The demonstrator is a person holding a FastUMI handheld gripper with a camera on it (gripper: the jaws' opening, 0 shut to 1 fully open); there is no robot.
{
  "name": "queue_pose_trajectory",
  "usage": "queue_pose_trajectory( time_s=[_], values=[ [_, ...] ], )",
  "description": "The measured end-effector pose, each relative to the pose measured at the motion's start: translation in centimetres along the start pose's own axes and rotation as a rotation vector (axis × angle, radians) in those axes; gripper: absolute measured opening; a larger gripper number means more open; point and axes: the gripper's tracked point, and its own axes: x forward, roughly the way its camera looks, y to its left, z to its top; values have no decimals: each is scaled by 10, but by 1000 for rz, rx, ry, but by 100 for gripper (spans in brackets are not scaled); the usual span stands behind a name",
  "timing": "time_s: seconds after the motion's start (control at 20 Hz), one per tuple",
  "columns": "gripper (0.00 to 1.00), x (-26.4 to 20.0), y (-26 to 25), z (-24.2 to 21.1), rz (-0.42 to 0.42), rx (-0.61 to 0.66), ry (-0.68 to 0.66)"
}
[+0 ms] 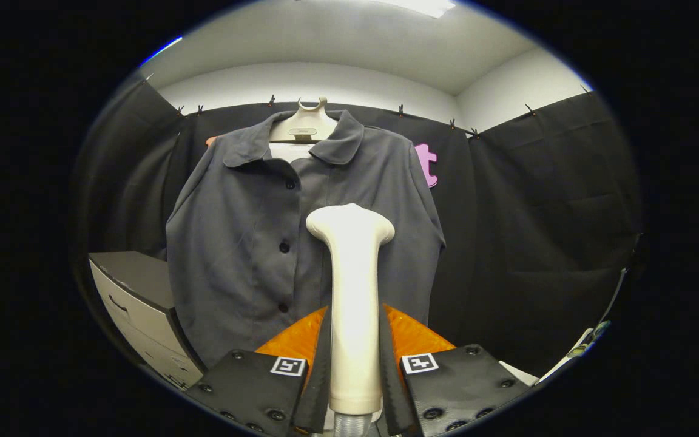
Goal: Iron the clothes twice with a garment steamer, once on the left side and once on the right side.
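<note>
My hand-held gripper (pixel 354 364) is clamped on the garment steamer (pixel 352 291) handle at lower centre; it looks rigid, smooth and probably slippery. The soft shirt (pixel 246 243) hangs mid-frame beyond.

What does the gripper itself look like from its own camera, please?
The gripper has two flat black plates studded with round screws, each bearing a small square black-and-white marker. Two long, thin fingers run forward from between the plates, narrowing toward their ends.
</note>
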Motion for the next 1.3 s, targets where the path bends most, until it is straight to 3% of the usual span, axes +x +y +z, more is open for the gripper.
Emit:
queue_pose_trajectory(
  time_s=[1.3],
  values=[
    [44, -43, -7, -165, -41, 34, 321]
  ],
)
